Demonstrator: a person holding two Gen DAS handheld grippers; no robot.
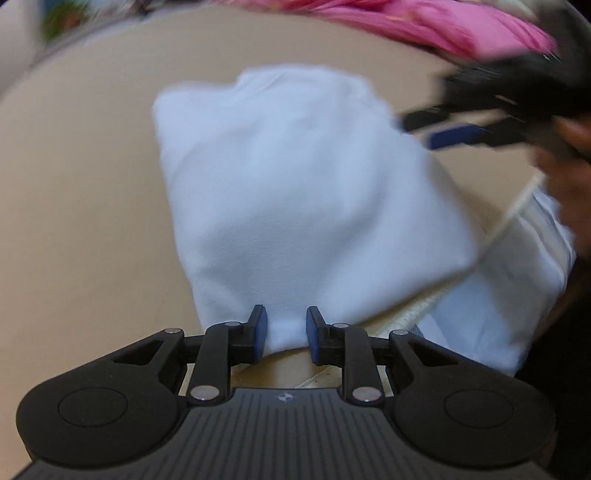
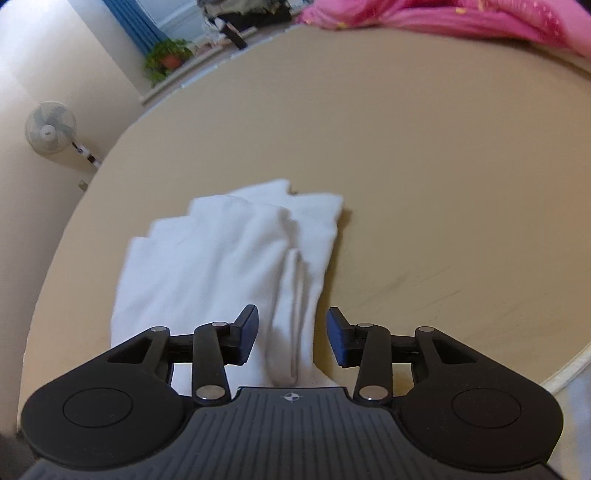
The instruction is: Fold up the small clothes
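Beige and round, the counter (image 2: 424, 166) fills both of my views, its near rim just showing at 4 o'clock in the right wrist view. Nearest me, the left gripper (image 1: 286, 334) has a corner of the white garment (image 1: 295, 177) sitting between its blue pads; the pads (image 1: 260, 332) are part-way in but I see a sliver of gap on each side, so I read them as apart with cloth between, not clamped. From there the cloth runs away toward 12 o'clock as a broad, blurred slab, with one part spilling past the counter edge at 4 o'clock. My right gripper (image 2: 293, 338) stands wide apart over the narrow folded end of the garment (image 2: 229, 258), touching nothing that I can see; in the left view it appears blurred at 2 o'clock (image 1: 439, 129). Judging by its soft rolls and stacked edges, this cloth is light, limp and slightly plush: it will sag and slide, not hold a crease, so I would pinch all layers at a corner, not the middle. Further off, a pink cloth (image 2: 461, 18) lies at 1 o'clock along the far rim, and beyond, at 10 o'clock, a wall fan (image 2: 50, 127) and a potted plant (image 2: 168, 59).
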